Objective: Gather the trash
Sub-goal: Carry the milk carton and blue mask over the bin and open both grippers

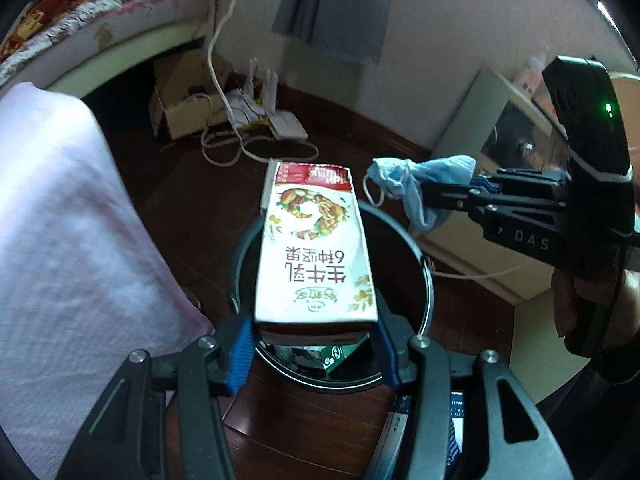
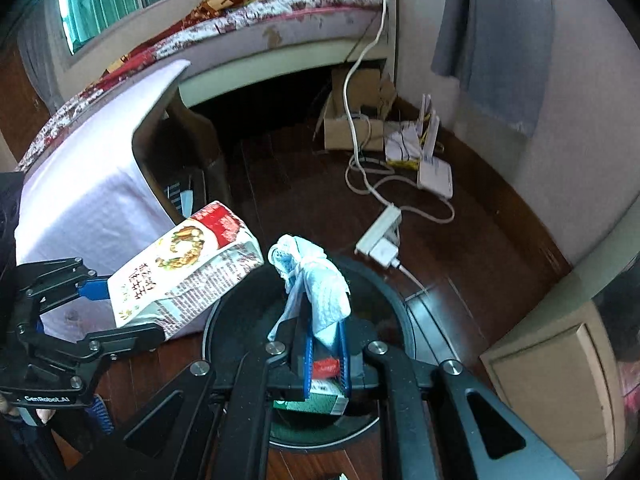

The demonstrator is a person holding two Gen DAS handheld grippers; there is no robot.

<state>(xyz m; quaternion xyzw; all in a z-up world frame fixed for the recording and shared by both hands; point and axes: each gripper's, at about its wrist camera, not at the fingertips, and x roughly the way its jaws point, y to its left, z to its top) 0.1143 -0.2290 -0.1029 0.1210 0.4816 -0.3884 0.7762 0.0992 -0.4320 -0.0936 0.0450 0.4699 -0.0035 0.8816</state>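
My left gripper (image 1: 316, 344) is shut on a white and red milk carton (image 1: 316, 248) and holds it over the round black trash bin (image 1: 428, 292) on the floor. The carton also shows in the right wrist view (image 2: 180, 268), at the bin's left rim. My right gripper (image 2: 326, 356) is shut on a crumpled blue face mask (image 2: 316, 276) above the bin (image 2: 388, 300). In the left wrist view the mask (image 1: 424, 180) hangs at the bin's right side, held by the right gripper (image 1: 472, 196). A green carton (image 2: 320, 396) lies inside the bin.
A table draped in a white cloth (image 2: 88, 200) stands left of the bin. A bed (image 2: 240, 24) is behind it. A cardboard box (image 2: 352, 120), a router (image 2: 434, 168), a power strip (image 2: 380, 236) and cables lie on the dark wood floor. A cabinet (image 2: 560, 360) stands right.
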